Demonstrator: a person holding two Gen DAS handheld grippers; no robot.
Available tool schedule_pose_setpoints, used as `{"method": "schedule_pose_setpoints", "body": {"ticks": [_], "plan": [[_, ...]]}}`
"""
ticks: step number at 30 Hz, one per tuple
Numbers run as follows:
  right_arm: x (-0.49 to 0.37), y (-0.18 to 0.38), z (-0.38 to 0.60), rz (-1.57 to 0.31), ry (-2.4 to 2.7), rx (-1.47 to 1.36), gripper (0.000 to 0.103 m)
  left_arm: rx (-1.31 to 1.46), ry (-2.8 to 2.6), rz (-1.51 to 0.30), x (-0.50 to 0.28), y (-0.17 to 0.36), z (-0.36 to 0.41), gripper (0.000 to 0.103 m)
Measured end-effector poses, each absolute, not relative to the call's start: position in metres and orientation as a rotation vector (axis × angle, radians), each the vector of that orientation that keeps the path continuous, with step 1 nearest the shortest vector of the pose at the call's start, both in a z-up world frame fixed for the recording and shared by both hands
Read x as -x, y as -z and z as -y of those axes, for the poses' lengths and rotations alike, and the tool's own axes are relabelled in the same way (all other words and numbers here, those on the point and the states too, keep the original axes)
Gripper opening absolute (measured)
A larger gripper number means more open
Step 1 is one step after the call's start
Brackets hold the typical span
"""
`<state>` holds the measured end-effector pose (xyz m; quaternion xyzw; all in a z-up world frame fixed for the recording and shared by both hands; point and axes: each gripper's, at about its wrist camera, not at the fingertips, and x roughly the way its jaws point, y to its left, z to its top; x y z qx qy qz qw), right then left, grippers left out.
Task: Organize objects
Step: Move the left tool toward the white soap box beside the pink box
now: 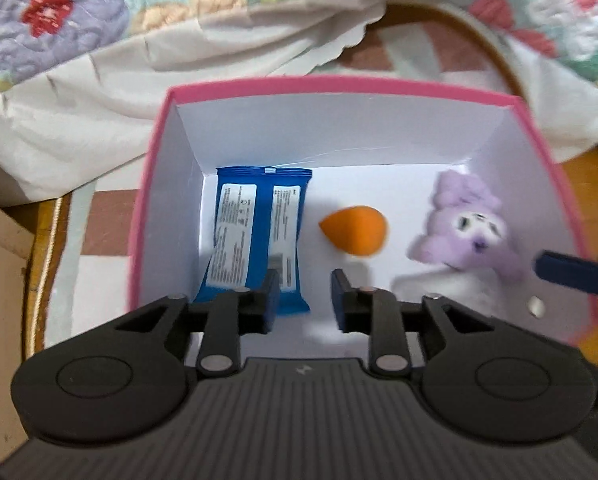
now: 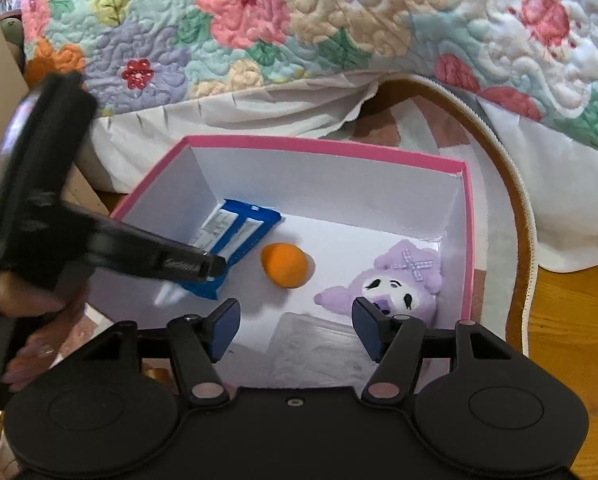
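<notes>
Box: a pink box (image 1: 351,86) with white inner walls sits on a rug (image 2: 511,184) beside the bed, under the hanging edge of a flowered quilt (image 2: 339,20).
Contents: a blue wipes packet (image 1: 255,236) lies along the left wall, an orange sponge (image 1: 355,230) sits mid-floor, and a purple plush toy (image 2: 395,284) is tucked into the right near corner.
Left claw: the left claw (image 1: 305,300) hangs over the near left part of the box, jaws a narrow gap apart with nothing between them; its left finger overlaps the packet's near end in this view (touching or just above, I cannot tell).
Right claw: the right claw (image 2: 295,330) hovers over the near edge with jaws standing wide and empty; its right finger sits just in front of the plush's face.
Key relation: the packet's long axis runs away from the left claw, along the wall, so that claw is the nearer one to it; the plush lies at the right claw's right finger.
Sponge: between the two claws' lines, pointed end toward the packet, apart from both neighbours.
In the way: the box walls crowd any reach to packet or plush; the left tool's body (image 2: 39,200) crosses the right camera's view over the packet.
Judgement: everything seen already lies in the box, so the sorting looks nearly done.
</notes>
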<state>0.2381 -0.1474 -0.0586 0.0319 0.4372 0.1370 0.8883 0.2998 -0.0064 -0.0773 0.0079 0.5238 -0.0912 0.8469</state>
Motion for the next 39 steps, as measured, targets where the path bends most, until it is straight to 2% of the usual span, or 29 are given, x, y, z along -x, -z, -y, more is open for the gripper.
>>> {"method": "schedule_pose_setpoints", "body": {"ticks": [1, 5, 7, 11, 13, 16, 30, 39], "plan": [[-0.234, 0.055, 0.146, -0.901, -0.284, -0.060, 0.069, -0.010, 0.201, -1.100, -0.292, 0.068, 0.005, 0.038], [-0.223, 0.040, 0.142, -0.935, -0.323, -0.103, 0.073, 0.000, 0.246, -1.082, -0.260, 0.032, -0.008, 0.042], [-0.216, 0.028, 0.141, -0.949, -0.325, -0.116, 0.076, -0.008, 0.271, -1.036, -0.242, 0.011, -0.019, 0.050], [-0.199, -0.001, 0.138, -0.931, -0.333, -0.134, 0.081, 0.008, 0.291, -0.973, -0.209, -0.022, -0.047, 0.058], [-0.190, -0.017, 0.135, -0.918, -0.340, -0.129, 0.086, 0.005, 0.292, -0.960, -0.192, -0.034, -0.058, 0.063], [-0.178, -0.038, 0.131, -0.903, -0.365, -0.142, 0.089, -0.007, 0.301, -0.947, -0.170, -0.046, -0.070, 0.068], [-0.100, -0.094, 0.089, -0.788, -0.473, 0.070, 0.090, 0.041, 0.315, -0.873, -0.096, -0.074, -0.103, 0.076], [-0.078, -0.051, 0.061, -0.789, -0.535, 0.133, 0.090, 0.151, 0.259, -0.952, -0.102, -0.027, -0.115, 0.076]]}}
